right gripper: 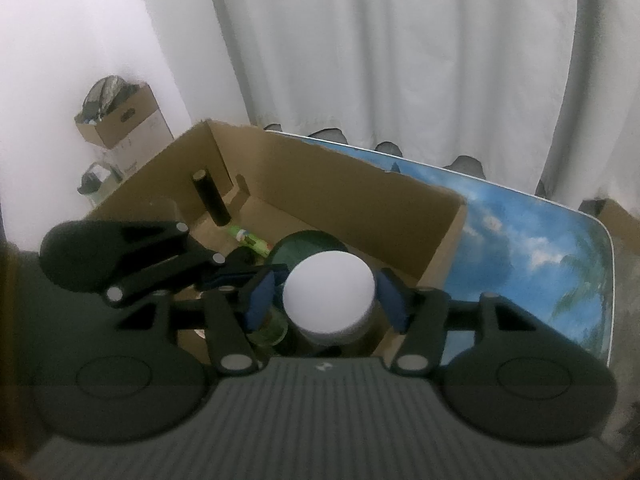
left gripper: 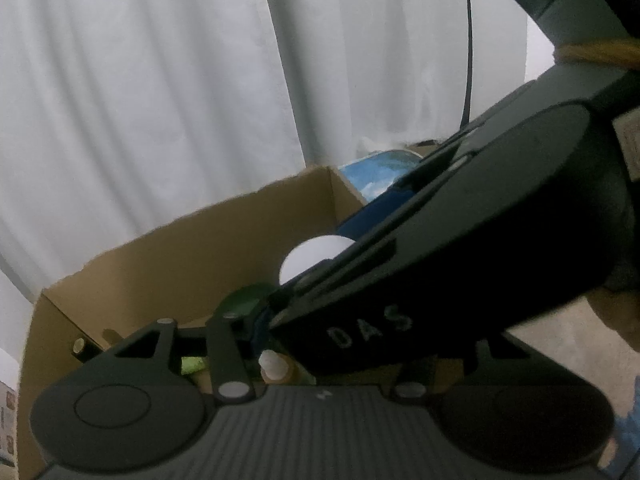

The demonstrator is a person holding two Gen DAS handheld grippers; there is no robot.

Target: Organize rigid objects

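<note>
**White-lidded jar between our right pads, over the box**

Ribbed grey housing fills the bottom of both views. Above it in the right wrist view, our right gripper (right gripper: 326,294) straddles a white-lidded jar (right gripper: 329,300) at frame centre; the blue pads (right gripper: 260,300) stand just off its sides, gaps showing, so we read the jaws as open around it, not clamped. The jar sits inside the cardboard box (right gripper: 360,184), in front of a dark green round container (right gripper: 308,246). To do this step well, we judge we should keep the jar centred and upright, clear of its neighbours, and back out straight.

Only the right view shows the black cylinder (right gripper: 210,198) upper left in the box and the sky-print board (right gripper: 532,240) at right. In the left view the right tool covers our left gripper (left gripper: 256,332); we cannot tell its state
</note>
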